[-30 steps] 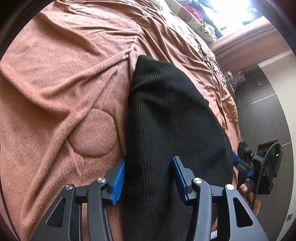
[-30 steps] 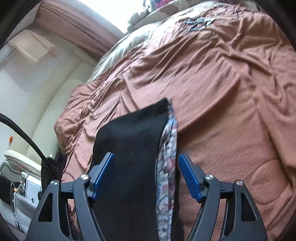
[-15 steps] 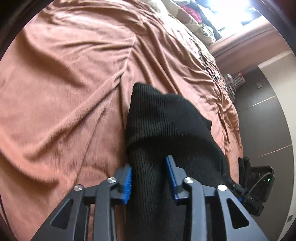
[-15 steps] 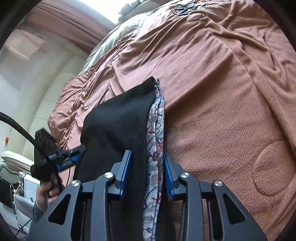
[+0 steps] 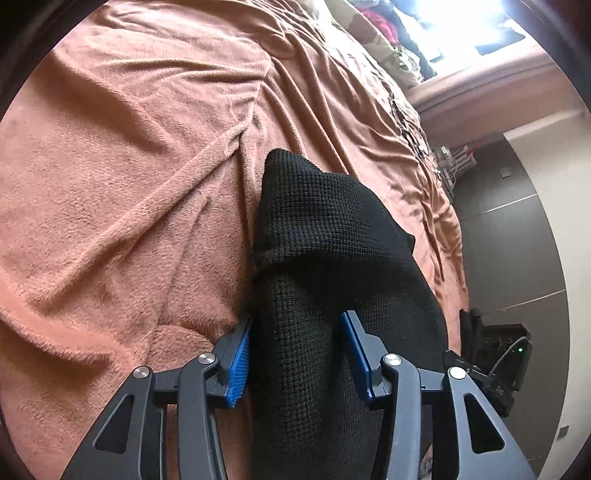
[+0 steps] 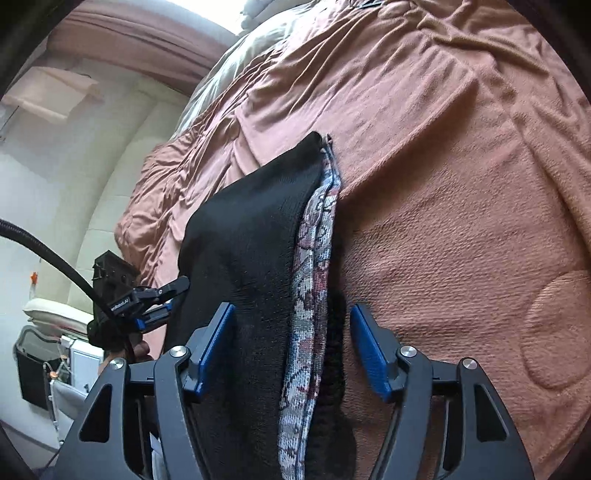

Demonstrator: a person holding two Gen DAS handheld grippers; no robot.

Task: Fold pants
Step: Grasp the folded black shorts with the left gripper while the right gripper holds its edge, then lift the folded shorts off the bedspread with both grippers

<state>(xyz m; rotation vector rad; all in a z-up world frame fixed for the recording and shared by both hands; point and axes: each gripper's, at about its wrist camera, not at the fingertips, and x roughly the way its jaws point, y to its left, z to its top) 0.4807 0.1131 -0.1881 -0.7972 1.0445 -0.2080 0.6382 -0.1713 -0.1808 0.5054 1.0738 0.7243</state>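
Lying between both tools' spread pads — black pants (image 5: 332,236) (folded).

- A wrinkled terracotta fleece blanket (image 5: 155,155) covers the bed and fills most of both wrist views; a raised oval is quilted into it (image 6: 554,325).
- Strong daylight burns out a window (image 5: 476,22) at the bed's far end, above a dusty-pink padded ledge (image 5: 491,92).
- Colourful clothes or bedding (image 5: 384,29) lie heaped below that window.
- Dark grey floor (image 5: 509,240) crossed by pale lines runs beside the bed, meeting a cream wall (image 5: 554,177).
- In the right wrist view, a cream panelled wall (image 6: 92,177) curves up beside the bed, with a beige shade or cloth (image 6: 48,96) mounted high.
- A dark bin (image 6: 33,365) stands low at the left.
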